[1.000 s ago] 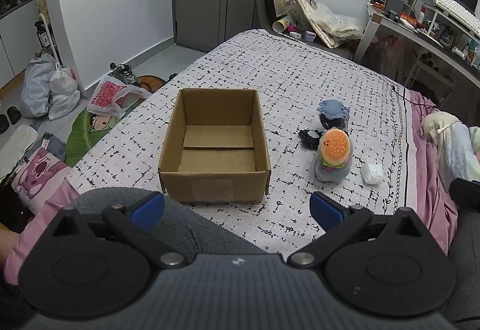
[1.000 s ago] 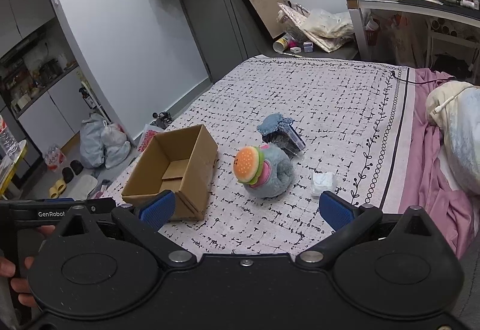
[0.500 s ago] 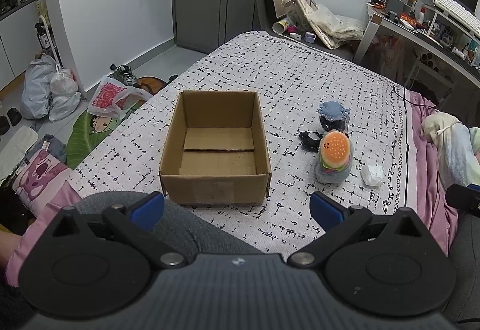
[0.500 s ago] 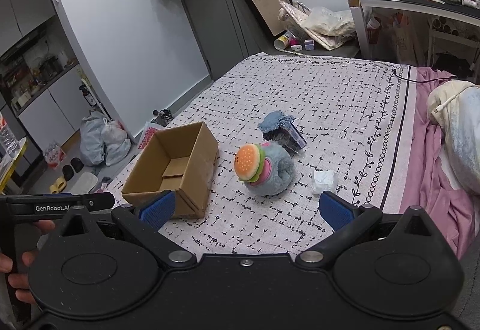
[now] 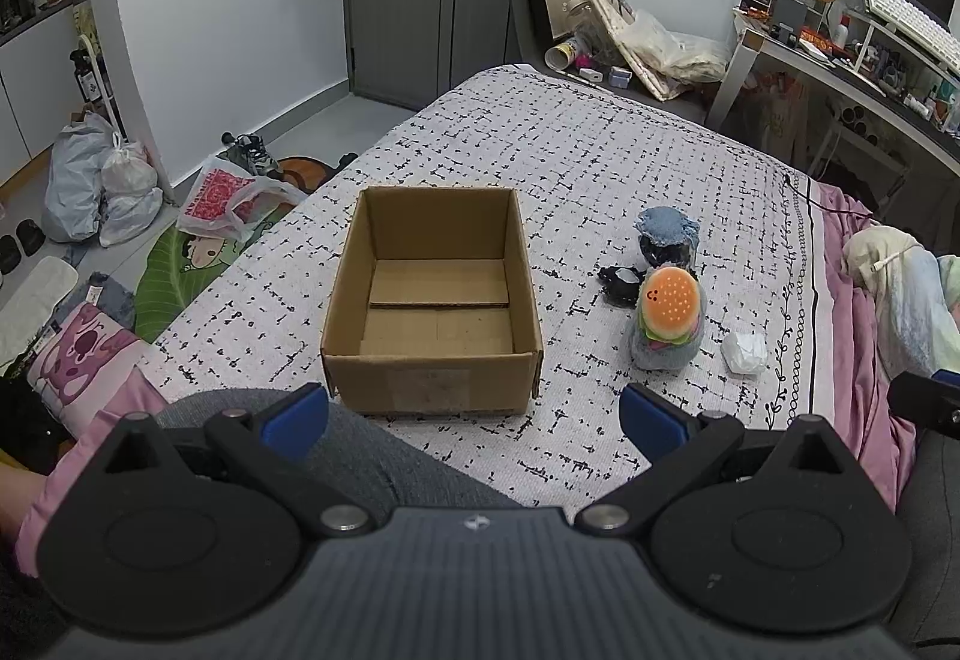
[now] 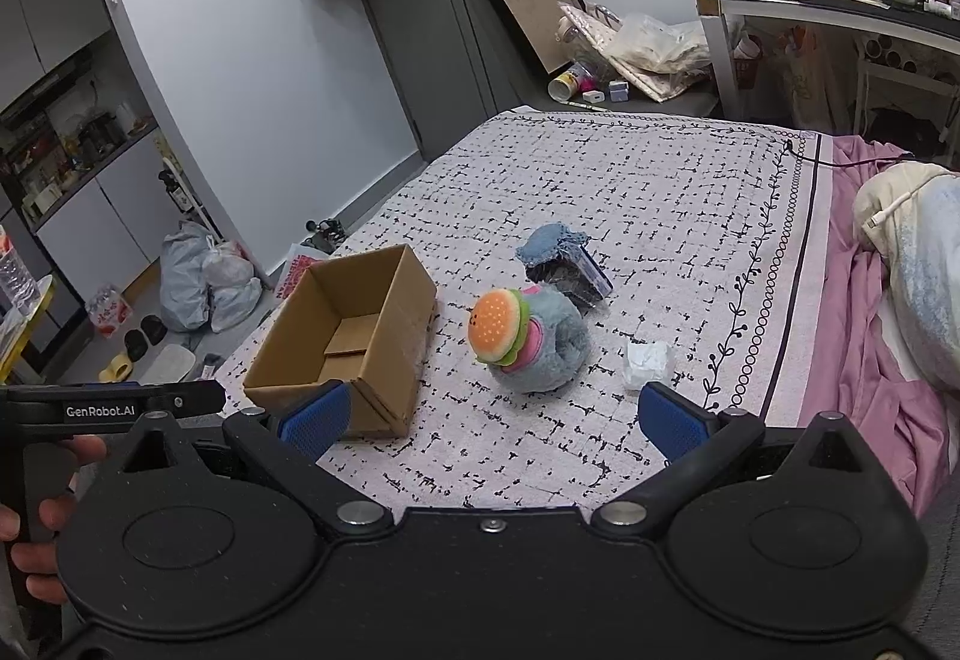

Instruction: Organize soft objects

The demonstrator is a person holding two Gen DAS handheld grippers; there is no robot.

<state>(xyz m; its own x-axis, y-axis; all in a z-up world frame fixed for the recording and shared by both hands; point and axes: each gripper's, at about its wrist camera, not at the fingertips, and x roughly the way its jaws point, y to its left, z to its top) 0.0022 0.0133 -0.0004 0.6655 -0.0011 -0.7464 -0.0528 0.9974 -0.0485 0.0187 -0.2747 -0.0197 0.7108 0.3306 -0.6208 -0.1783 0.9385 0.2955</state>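
An open, empty cardboard box (image 5: 432, 300) (image 6: 354, 336) stands on the patterned bedspread. To its right lies a grey-blue plush with a burger face (image 5: 669, 318) (image 6: 528, 339). Behind it sits a denim-topped dark soft item (image 5: 666, 237) (image 6: 564, 264), with a small black piece (image 5: 618, 285) beside it. A crumpled white piece (image 5: 744, 351) (image 6: 648, 363) lies right of the plush. My left gripper (image 5: 474, 417) is open and empty in front of the box. My right gripper (image 6: 492, 420) is open and empty, a short way in front of the plush.
The bedspread (image 5: 600, 150) ends at a drop to the floor on the left, with bags (image 5: 102, 186) and a mat there. Pink sheets and a bundled blanket (image 6: 912, 264) lie to the right. A cluttered desk (image 6: 840, 0) stands at the back right.
The right gripper has moved slightly closer to the plush. The left gripper has hardly moved. Both stay open.
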